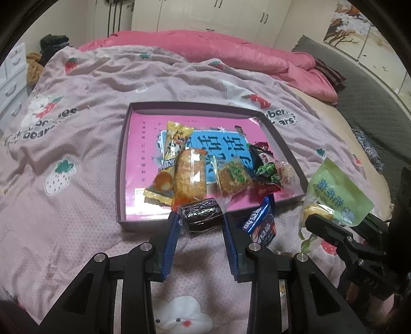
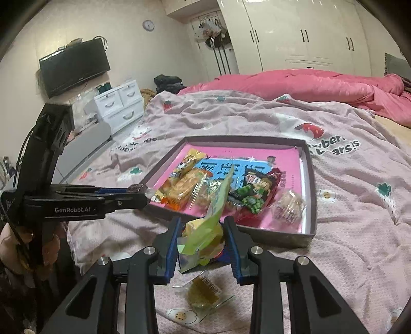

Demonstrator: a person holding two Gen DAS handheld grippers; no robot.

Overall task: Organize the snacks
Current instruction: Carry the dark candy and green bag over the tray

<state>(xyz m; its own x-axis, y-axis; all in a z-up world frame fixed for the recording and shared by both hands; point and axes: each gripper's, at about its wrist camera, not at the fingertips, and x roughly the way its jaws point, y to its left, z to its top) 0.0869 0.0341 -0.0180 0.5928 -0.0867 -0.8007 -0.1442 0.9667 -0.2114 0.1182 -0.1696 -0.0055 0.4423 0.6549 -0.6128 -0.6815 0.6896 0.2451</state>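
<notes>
Left tool (image 1: pixel 200 221) clamped on dark snack (image 1: pixel 201 214)

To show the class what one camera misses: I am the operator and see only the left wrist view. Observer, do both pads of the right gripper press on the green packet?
Observer: Yes. The right wrist view shows the green packet pinched between both pads of the right gripper.
Operator: Does anything lie beneath it?
Observer: A small clear-wrapped snack lies on the bedspread below that gripper.
Operator: Anything on the wall left of the bed?
Observer: A black television, with a round clock higher up.
</notes>
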